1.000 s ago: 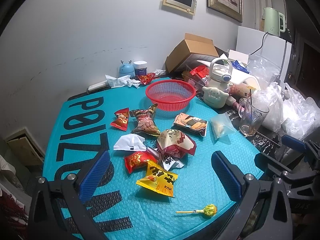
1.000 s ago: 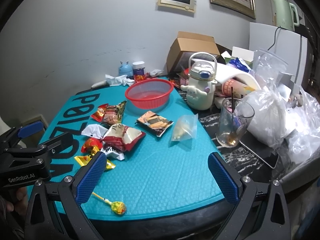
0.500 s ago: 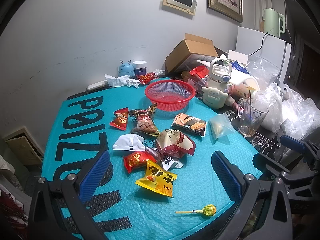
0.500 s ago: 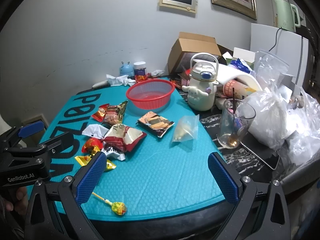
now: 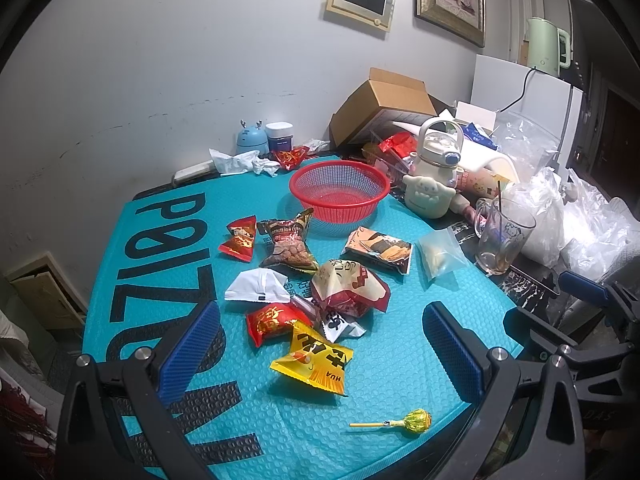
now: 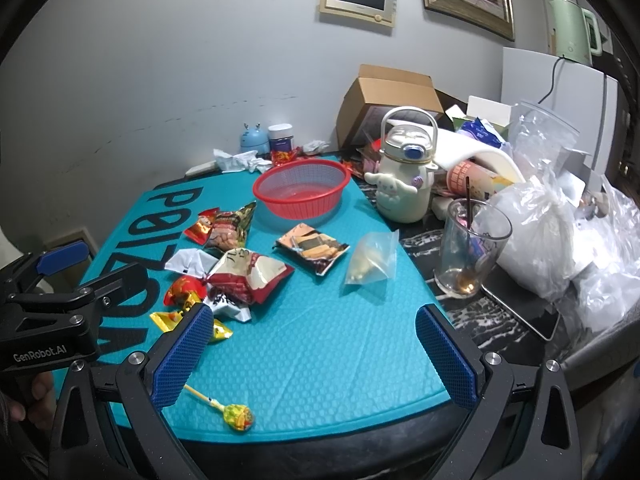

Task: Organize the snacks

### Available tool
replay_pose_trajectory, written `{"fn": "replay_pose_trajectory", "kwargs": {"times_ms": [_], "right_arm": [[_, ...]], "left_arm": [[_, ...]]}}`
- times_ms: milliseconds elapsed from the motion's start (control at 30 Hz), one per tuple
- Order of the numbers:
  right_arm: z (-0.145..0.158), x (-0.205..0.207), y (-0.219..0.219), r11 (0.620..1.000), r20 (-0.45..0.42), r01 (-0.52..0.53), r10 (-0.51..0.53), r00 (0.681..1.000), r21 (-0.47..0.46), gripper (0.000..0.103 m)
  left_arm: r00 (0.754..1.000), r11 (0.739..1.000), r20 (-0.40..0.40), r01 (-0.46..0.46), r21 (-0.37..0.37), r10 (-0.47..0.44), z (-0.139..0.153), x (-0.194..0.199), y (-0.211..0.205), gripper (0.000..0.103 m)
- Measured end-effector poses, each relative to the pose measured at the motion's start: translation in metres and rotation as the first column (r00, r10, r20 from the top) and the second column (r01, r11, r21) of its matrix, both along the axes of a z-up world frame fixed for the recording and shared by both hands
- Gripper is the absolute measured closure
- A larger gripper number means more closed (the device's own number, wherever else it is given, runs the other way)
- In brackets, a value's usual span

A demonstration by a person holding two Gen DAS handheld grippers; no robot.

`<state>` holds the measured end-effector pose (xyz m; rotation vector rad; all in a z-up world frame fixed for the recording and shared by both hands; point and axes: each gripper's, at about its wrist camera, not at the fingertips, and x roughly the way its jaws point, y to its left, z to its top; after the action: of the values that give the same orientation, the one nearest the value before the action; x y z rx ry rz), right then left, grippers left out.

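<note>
Nothing moved: both grippers [image 5: 320, 344] [image 6: 312, 348] stay wide above crinkled snacks [image 5: 348, 292].

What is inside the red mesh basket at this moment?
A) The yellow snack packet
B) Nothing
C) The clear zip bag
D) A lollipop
B: the red mesh basket shows only its bare bottom, while the lollipop, yellow snack packet and clear zip bag all lie on the teal mat outside it.
</note>
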<state>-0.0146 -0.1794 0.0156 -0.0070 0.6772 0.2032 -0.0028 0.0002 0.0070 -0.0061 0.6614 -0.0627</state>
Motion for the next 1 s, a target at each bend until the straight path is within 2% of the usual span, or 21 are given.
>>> {"fn": "replay_pose_trajectory", "kwargs": {"times_ms": [467, 733, 1000], "right_arm": [[0.000, -0.006, 0.001, 1.000, 0.011, -0.019, 0.019, 1.000, -0.001, 0.000], [-0.011, -0.016, 0.002, 0.998, -0.013, -0.056, 0.056, 0.998, 0.010, 0.001], [-0.034, -0.022, 0.010, 0.993, -0.070, -0.115, 0.116, 0.991, 0.025, 0.006]], "left_arm": [[1.000, 1.000, 0.007, -0.002, -0.017, 0.002, 0.000, -0.006, 0.004, 0.000], [1.000, 0.999, -0.014, -0.017, -0.031, 0.017, -0.011, -0.016, 0.009, 0.000], [0.998, 0.998, -0.051, -0.028, -0.060, 0.025, -0.031, -0.027, 0.017, 0.000]]}}
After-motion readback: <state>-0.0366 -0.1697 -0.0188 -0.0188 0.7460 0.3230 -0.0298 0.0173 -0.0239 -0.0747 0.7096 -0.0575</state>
